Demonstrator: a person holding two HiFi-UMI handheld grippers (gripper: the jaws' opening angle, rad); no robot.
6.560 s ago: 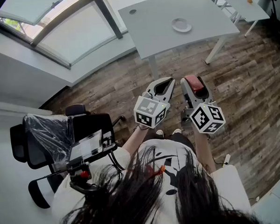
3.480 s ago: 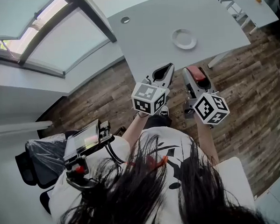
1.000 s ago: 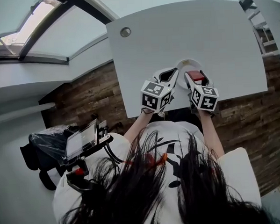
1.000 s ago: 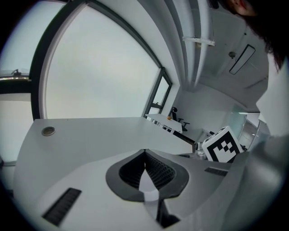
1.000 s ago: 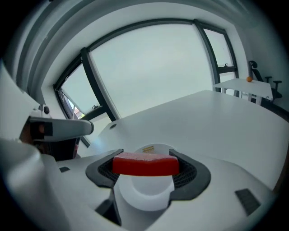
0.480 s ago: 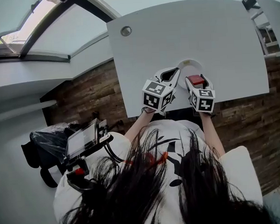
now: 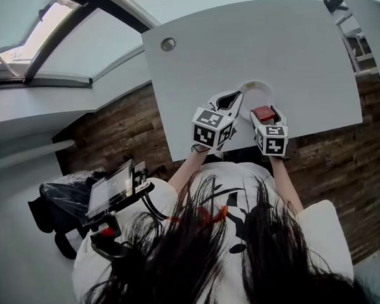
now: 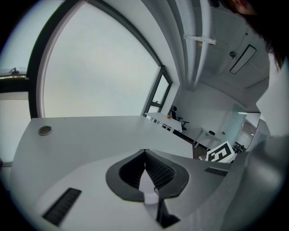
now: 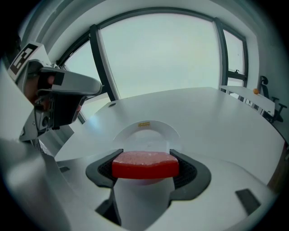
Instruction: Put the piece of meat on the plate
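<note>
A red slab of meat (image 9: 144, 163) sits clamped between the jaws of my right gripper (image 9: 145, 168), which is shut on it. The white plate (image 9: 145, 130) lies on the white table just ahead of the meat and below it. In the head view the meat (image 7: 263, 114) is over the table's near part, a little short of the plate (image 7: 255, 85), whose near side the grippers hide. My left gripper (image 7: 238, 95) hovers beside the plate's left edge, shut with nothing in it; its jaws (image 8: 144, 155) meet at the tips.
A round grommet (image 7: 168, 44) is set in the white table (image 7: 286, 41) at far left. The table's near edge runs just under both grippers. A chair with a device (image 7: 112, 190) stands on the wooden floor at left. Another white table (image 9: 253, 97) stands far right.
The person has walked up to the table with the meat held. Over the last second my right gripper has drawn back slightly from the plate toward the near edge. The left gripper has hardly moved.
</note>
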